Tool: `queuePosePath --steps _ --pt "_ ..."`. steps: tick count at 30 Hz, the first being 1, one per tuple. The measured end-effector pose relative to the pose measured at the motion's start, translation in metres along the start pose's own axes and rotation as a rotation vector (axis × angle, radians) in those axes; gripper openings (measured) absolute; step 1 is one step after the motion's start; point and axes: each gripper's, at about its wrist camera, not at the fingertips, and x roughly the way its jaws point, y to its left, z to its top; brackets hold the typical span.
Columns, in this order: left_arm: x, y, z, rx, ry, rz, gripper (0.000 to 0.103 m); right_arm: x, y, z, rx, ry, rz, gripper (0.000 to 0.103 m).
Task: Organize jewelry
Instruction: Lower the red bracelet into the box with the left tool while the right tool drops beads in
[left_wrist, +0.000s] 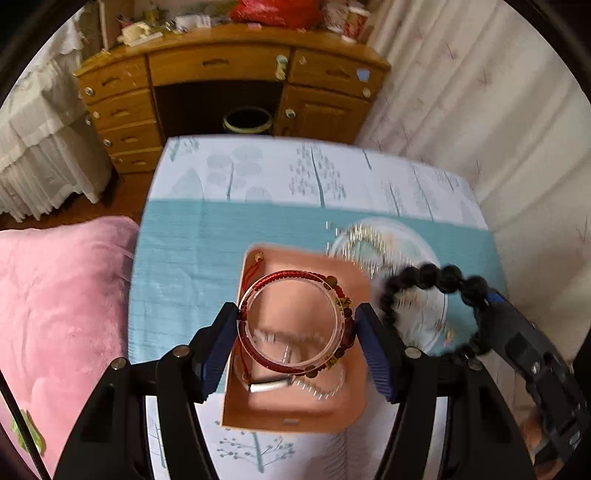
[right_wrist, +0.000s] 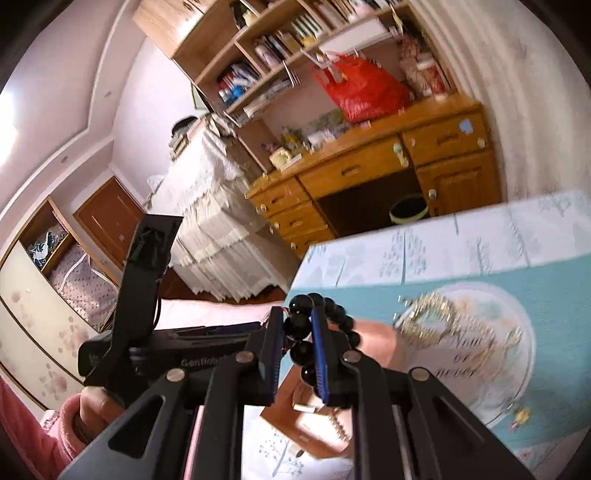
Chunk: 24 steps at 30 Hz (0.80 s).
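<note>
Left gripper is clamped on a clear roll w/ red bracelets wrapped around it, held right over the pink box. Right gripper has its fingers pinched narrow on a black bead bracelet, up in the air just to the right of the roll.

My guess at the step: the beads go onto the roll next to the red ones. To do it well imo: keep the left one dead steady and level, bring the bead loop square to the roll's open end so it slides on rather than catching the rim, and don't let go till most of the loop is past the edge. The loop looks stretchy-ish but can't tell for sure, so go slow. The pics are blurry, so hard to judge alignment.

Containers: box is open, w/ a silver bar-shaped piece and some thin chain inside, can't make out more. Glass plate beside the box, on the blue cloth, has a gold chain piled on it, plus a small trinket near its rim.
</note>
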Motion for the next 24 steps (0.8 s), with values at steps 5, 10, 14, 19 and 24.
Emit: queuePosePath --steps 5,10,14,19,24 --pt "0.014 0.013 -0.023 0.021 0.055 0.003 0.069 0.022 0.001 -0.023 -0.023 0.109 -0.035 0.016" --pt "0.009 0.018 -0.035 0.060 0.032 0.093 0.095 0.034 -0.003 -0.037 -0.019 0.203 -0.049 0.017" --pt "0.003 0.019 -0.032 0.049 0.022 0.071 0.095 0.029 0.000 -0.036 -0.042 0.205 -0.056 0.024" --pt "0.002 0.011 -0.035 0.042 -0.009 0.057 0.095 0.021 -0.006 -0.043 -0.041 0.228 -0.081 0.034" --pt "0.004 -0.010 -0.055 0.062 -0.033 0.012 0.095 0.014 -0.025 -0.068 -0.057 0.297 -0.203 0.035"
